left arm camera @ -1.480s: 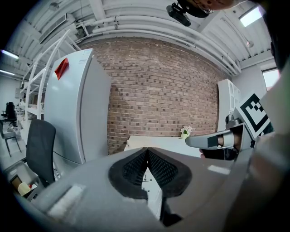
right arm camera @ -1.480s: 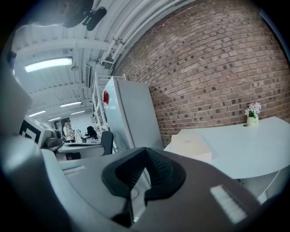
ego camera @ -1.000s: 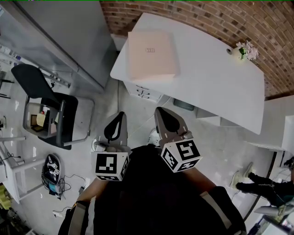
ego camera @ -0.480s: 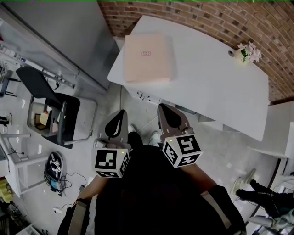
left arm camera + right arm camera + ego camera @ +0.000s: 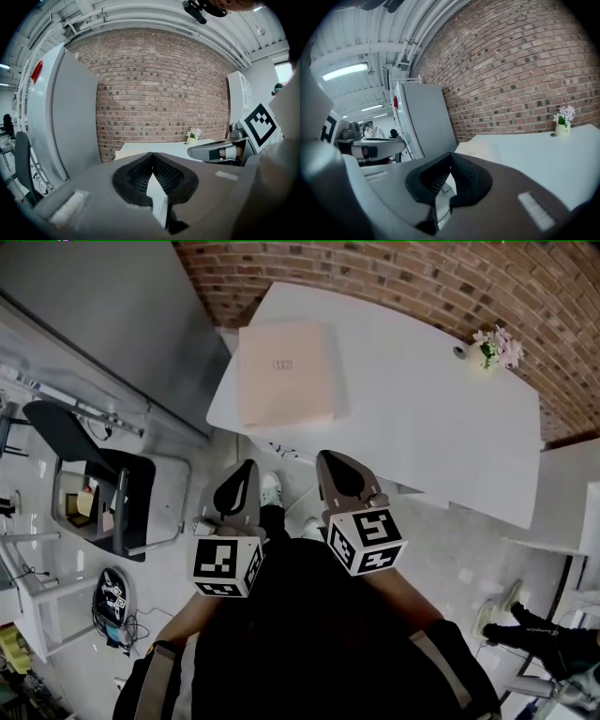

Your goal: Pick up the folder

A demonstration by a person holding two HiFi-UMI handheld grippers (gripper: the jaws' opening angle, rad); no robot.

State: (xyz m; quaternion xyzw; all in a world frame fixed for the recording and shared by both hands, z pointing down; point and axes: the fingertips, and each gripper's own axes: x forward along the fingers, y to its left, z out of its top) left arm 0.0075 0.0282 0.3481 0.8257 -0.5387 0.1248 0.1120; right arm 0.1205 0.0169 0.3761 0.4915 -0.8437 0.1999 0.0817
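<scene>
Fingers point(image 5: 136, 176) of the left gripper point(image 5: 152, 155) are pressed fully together, their ribbed black pads meeting with nothing caught between them. The right gripper point(image 5: 451, 154) is the same: its fingers point(image 5: 464, 180) are closed tight and empty.

From the head view, both grippers sit side by side in front of the person's dark torso, the left gripper point(image 5: 247, 467) beside the right gripper point(image 5: 324, 457). Each points toward the white tabletop point(image 5: 422, 418) while staying over the grey floor point(image 5: 459, 549), short of the tabletop's near edge.

The folder point(image 5: 286, 371), pale pink with a small label on its cover, lies flat on the tabletop near the left corner. It is ahead of both grippers and neither touches it. In the right gripper view it shows as a pale slab point(image 5: 480, 150) at the tabletop's near left end.

A small vase of flowers point(image 5: 489, 346) stands at the far right of the tabletop, against the brick wall point(image 5: 422, 277). A black chair point(image 5: 84, 451) stands on the floor to the left.
</scene>
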